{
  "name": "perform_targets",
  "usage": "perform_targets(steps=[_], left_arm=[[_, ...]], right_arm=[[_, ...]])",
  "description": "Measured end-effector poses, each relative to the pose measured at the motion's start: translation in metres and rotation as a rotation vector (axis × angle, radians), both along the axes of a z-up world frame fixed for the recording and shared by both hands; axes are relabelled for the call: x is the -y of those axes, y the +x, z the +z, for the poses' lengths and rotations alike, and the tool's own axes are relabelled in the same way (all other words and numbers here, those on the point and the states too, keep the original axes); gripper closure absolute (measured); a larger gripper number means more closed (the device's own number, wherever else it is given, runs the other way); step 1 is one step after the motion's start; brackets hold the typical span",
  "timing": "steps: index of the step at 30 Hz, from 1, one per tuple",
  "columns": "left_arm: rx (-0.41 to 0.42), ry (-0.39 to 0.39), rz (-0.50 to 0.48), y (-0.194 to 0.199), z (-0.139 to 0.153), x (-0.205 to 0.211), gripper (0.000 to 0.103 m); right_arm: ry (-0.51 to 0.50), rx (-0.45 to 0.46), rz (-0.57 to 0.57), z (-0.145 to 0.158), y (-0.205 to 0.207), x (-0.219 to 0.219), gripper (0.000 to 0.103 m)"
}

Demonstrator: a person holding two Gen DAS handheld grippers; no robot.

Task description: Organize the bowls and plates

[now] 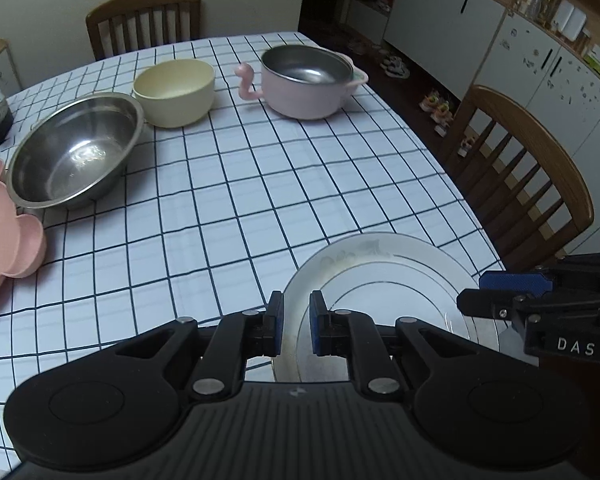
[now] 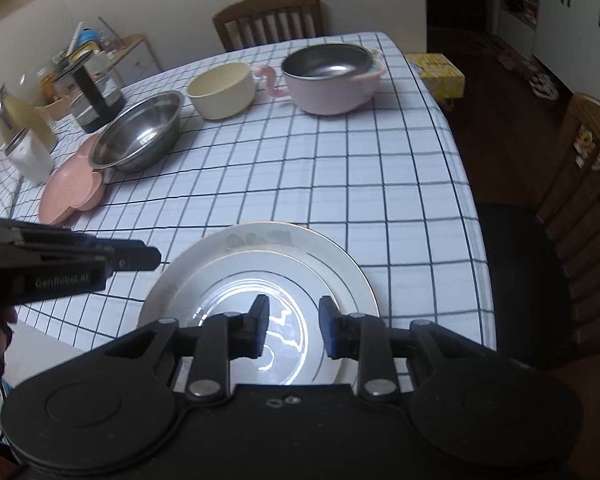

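Note:
A white plate (image 1: 384, 276) with silver rings lies at the table's near edge; it also shows in the right wrist view (image 2: 260, 264). My left gripper (image 1: 296, 322) is open with its fingers over the plate's left rim, empty. My right gripper (image 2: 293, 326) is open above the plate's middle, empty. Farther back stand a steel bowl (image 1: 76, 148), a cream bowl (image 1: 176, 92) and a pink pot (image 1: 308, 80) with a steel liner. A pink sectioned plate (image 1: 8, 236) lies at the left.
The table has a checked cloth (image 1: 228, 200). Wooden chairs stand at the far side (image 1: 144, 20) and the right (image 1: 524, 176). A kettle (image 2: 96, 96), a jug and a cup (image 2: 28, 156) stand at the table's left. A yellow box (image 2: 436, 72) lies beyond the table.

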State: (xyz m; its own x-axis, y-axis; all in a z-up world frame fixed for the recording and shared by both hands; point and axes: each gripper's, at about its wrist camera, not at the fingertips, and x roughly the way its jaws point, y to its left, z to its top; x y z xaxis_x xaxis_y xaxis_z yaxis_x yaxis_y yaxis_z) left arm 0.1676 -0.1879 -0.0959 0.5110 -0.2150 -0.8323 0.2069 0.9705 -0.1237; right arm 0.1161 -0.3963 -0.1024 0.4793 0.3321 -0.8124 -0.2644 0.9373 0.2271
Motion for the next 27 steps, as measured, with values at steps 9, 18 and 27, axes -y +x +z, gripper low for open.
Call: perform_targets(steps=[9, 18, 27], left_arm=[[0.064, -0.052, 0.021, -0.011, 0.020, -0.036, 0.054], [0.153, -0.050, -0.001, -0.029, 0.041, -0.097, 0.032], [0.197, -0.046, 0.007, -0.040, 0.048, -0.170, 0.023]], right_arm=[[-0.009, 0.048, -0.001, 0.015, -0.002, -0.018, 0.061], [0.004, 0.097, -0.050, 0.035, -0.023, -0.065, 0.035], [0.006, 0.147, -0.090, 0.047, -0.037, -0.134, 0.015]])
